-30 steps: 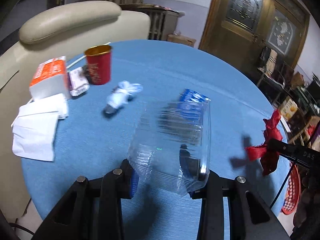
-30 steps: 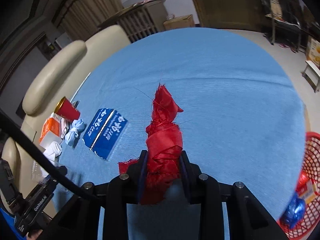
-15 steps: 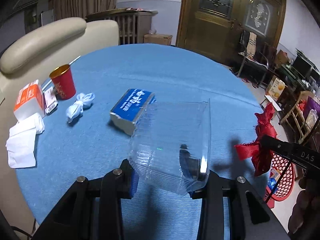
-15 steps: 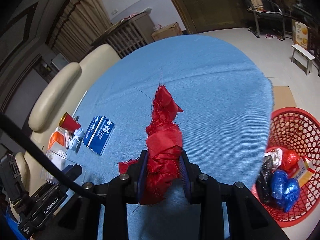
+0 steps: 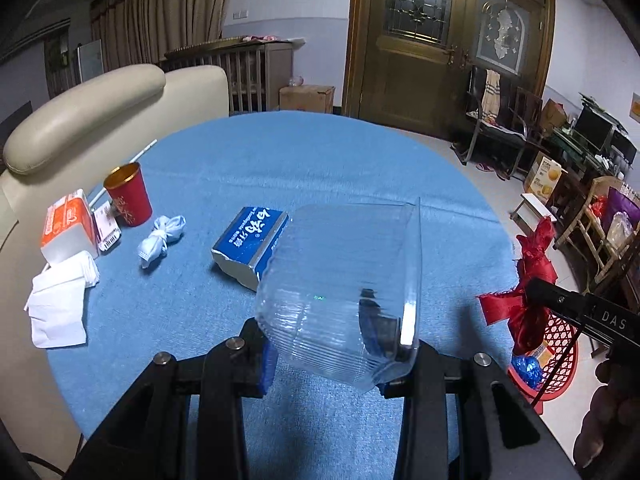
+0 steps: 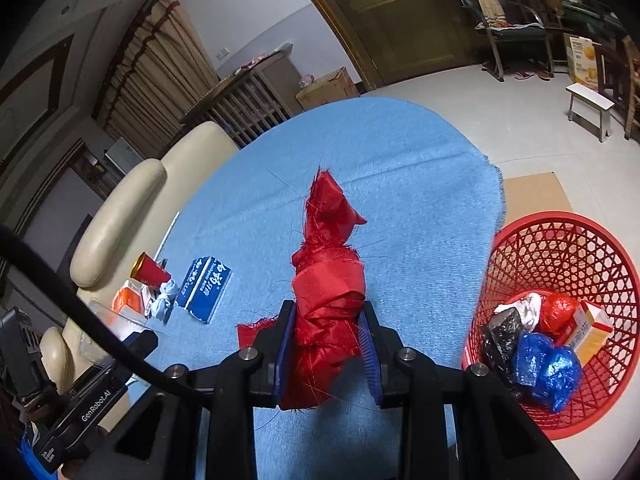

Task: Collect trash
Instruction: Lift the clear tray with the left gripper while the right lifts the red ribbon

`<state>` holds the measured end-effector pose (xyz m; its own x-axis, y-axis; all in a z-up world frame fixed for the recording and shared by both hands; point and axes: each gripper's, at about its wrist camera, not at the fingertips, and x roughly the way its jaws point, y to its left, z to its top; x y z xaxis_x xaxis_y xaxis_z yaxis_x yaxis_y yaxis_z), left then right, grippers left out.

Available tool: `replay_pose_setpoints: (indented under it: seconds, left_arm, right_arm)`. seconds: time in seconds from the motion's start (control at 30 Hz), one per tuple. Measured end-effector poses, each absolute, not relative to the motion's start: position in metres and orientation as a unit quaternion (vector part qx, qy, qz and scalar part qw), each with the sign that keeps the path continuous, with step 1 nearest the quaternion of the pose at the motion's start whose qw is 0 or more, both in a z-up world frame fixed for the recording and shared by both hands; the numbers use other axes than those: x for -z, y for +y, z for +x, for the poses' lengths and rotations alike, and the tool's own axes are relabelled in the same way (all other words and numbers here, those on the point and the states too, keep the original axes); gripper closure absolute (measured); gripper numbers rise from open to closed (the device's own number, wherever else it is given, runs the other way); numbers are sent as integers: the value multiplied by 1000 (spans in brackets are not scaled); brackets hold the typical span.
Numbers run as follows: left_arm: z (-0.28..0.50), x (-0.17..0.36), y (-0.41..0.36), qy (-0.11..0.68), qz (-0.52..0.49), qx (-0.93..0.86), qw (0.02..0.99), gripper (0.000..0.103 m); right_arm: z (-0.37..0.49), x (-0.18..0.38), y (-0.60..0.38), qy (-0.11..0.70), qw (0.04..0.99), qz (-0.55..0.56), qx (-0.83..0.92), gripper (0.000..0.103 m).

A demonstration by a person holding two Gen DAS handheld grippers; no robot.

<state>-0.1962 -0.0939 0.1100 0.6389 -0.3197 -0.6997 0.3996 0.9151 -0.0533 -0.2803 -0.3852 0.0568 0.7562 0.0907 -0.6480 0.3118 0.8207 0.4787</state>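
My left gripper [image 5: 336, 364] is shut on a clear ribbed plastic container [image 5: 340, 292], held above the blue tablecloth [image 5: 304, 160]. My right gripper [image 6: 328, 340] is shut on a knotted red cloth bundle [image 6: 330, 268], also seen at the right of the left wrist view as the red bundle [image 5: 528, 280]. On the floor past the table's right edge stands a red mesh basket [image 6: 560, 248] with several pieces of trash inside. On the table lie a blue carton [image 5: 250, 240], a knotted pale blue bag [image 5: 162, 238], a red cup [image 5: 128, 194], an orange-white box [image 5: 68, 224] and white tissues [image 5: 60, 300].
A cream sofa [image 5: 84, 108] borders the table on the left. A wooden door [image 5: 448, 40], chairs and boxes [image 5: 544, 176] stand at the far right. A small white stool [image 6: 590, 110] and a cardboard sheet [image 6: 536, 192] are on the floor near the basket.
Both grippers swung rightward with their loads still held. The red basket came fully into the right wrist view, and the blue carton emerged from behind the clear container in the left view.
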Motion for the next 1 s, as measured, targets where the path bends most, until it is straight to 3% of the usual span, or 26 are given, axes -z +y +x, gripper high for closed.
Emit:
replay_pose_setpoints:
  seconds: [1.0]
  left_arm:
    - [-200,-110,-105,373,66,210,901,64]
  right_arm:
    - [-302,-54,-407,333,885,316,78,70]
